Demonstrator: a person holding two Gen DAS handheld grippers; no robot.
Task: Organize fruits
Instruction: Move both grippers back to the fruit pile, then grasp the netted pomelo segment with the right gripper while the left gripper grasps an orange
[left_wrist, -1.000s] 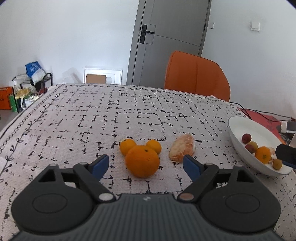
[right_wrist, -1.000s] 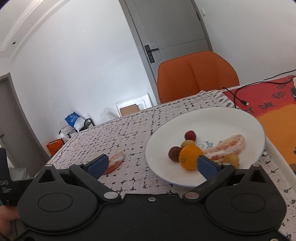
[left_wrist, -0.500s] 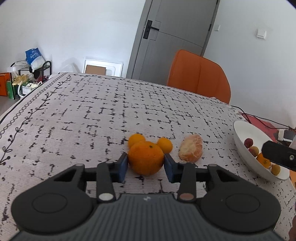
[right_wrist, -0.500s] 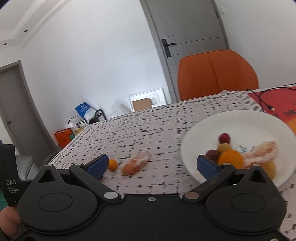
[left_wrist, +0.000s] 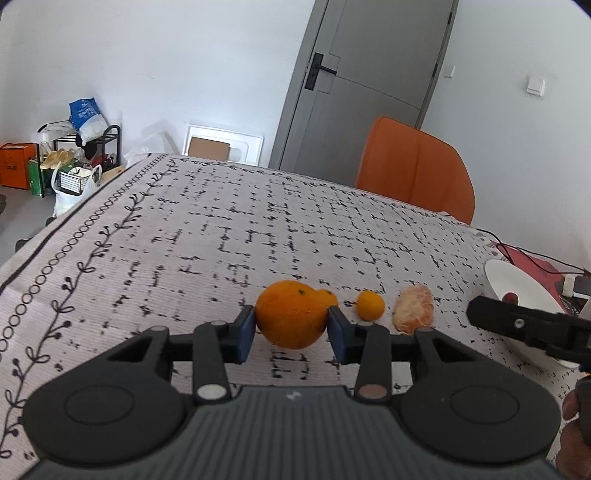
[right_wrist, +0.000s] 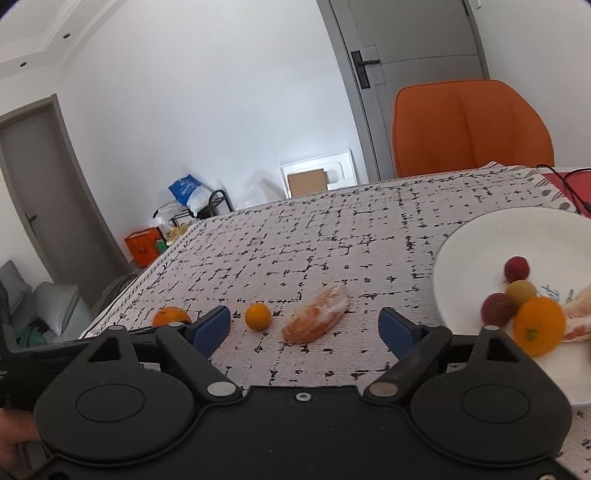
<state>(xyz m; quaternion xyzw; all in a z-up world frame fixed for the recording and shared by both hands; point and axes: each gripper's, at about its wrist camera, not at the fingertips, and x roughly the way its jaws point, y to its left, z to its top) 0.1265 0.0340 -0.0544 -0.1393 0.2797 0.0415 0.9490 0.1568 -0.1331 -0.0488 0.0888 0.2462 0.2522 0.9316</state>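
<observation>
My left gripper (left_wrist: 291, 325) is shut on a large orange (left_wrist: 291, 319), its blue pads pressed on both sides. A second small orange hides behind it. A small orange (left_wrist: 370, 305) and a peeled citrus piece (left_wrist: 413, 309) lie on the cloth to its right. My right gripper (right_wrist: 304, 326) is open and empty, low over the cloth, with the small orange (right_wrist: 258, 316) and the peeled piece (right_wrist: 318, 319) between its fingers' line. The white plate (right_wrist: 480, 243) at the right holds several fruits, among them an orange (right_wrist: 539, 325).
A patterned tablecloth (left_wrist: 221, 236) covers the table. An orange chair (left_wrist: 415, 171) stands at the far edge. Cables and a red mat (left_wrist: 528, 258) lie behind the plate (left_wrist: 517, 275). My right gripper shows as a black bar (left_wrist: 528, 328) in the left wrist view.
My left gripper closed on the large orange and has shifted it left, away from the small orange. My right gripper swung left from the plate toward the loose fruit.
</observation>
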